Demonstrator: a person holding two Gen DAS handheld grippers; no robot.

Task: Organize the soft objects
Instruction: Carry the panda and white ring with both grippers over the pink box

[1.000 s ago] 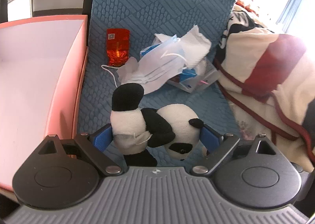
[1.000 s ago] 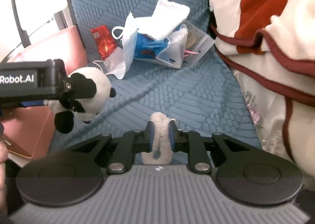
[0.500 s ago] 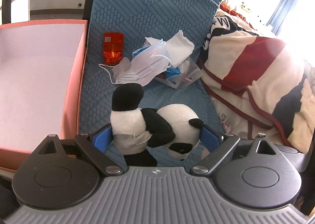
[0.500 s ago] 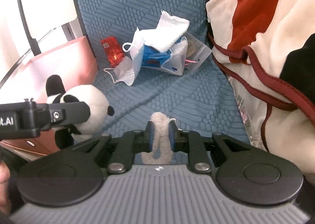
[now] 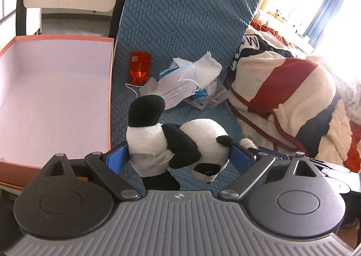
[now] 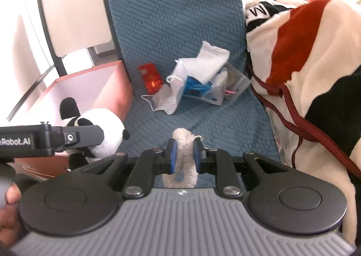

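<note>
- The left gripper (image 5: 178,156) had its blue pads (image 5: 117,158) spread fairly wide and pressed against both sides of a plush panda (image 5: 178,143), which it held above the near part of the blue quilted cushion (image 5: 180,19).
- The panda lay sideways between the pads, its white head toward the right pad and one black foot sticking up on the left.
- In the right wrist view the same panda (image 6: 106,129) showed at the left, clamped in the left gripper just beside the near right corner of the pink box (image 6: 101,89).
- The right gripper (image 6: 183,156) had its fingers drawn close together on a small cream fluffy toy (image 6: 182,143), squeezed between the blue pads (image 6: 172,156) over the cushion (image 6: 180,19).
- The pink box (image 5: 56,89) stood open at the left of the cushion, its pale inside bare in the part that showed.
- Farther back on the cushion lay a red packet (image 5: 140,69), and to its right a loose heap of face masks (image 5: 176,84) with white tissue and a clear pouch, touching one another.
- A striped blanket (image 5: 282,98) in cream, red and navy was bunched along the right edge of the cushion.
</note>
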